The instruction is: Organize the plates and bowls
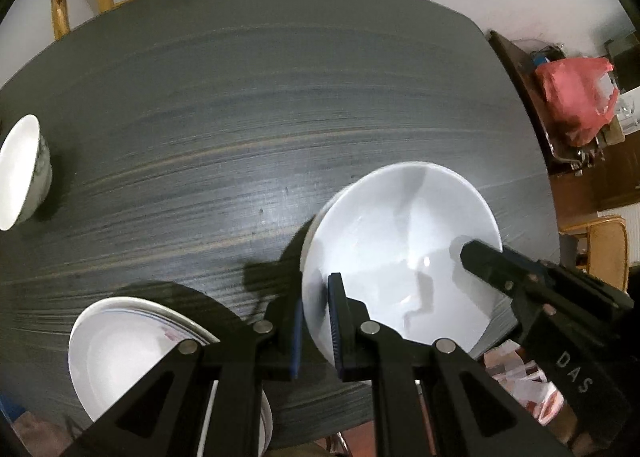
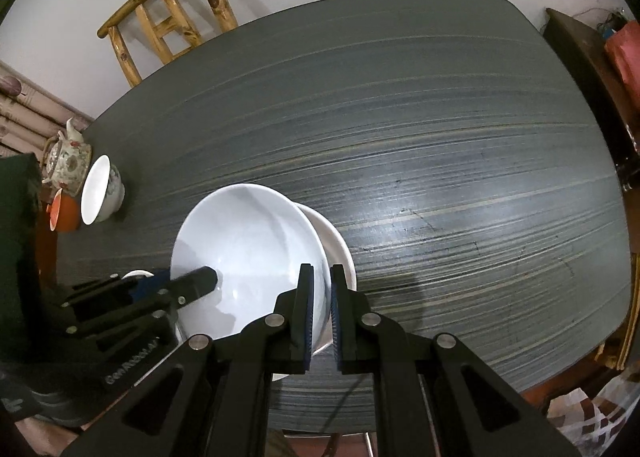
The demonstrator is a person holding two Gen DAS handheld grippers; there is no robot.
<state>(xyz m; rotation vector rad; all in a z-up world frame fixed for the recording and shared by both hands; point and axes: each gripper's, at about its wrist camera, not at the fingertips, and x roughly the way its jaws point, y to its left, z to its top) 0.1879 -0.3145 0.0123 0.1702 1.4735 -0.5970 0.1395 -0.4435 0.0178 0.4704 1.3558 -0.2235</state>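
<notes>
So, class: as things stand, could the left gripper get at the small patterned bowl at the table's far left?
Probably not yet. The left gripper has its jaws shut on the large white bowl's rim. The bare table toward the small patterned bowl leaves the way free.

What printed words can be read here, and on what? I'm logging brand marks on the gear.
"DAS": white letters on the black body of the right gripper, seen in the left wrist view.
White lettering on the left gripper body, seen in the right wrist view: too blurred to read.
The large white bowl held by both grippers, and the other dishes: no text visible.
</notes>
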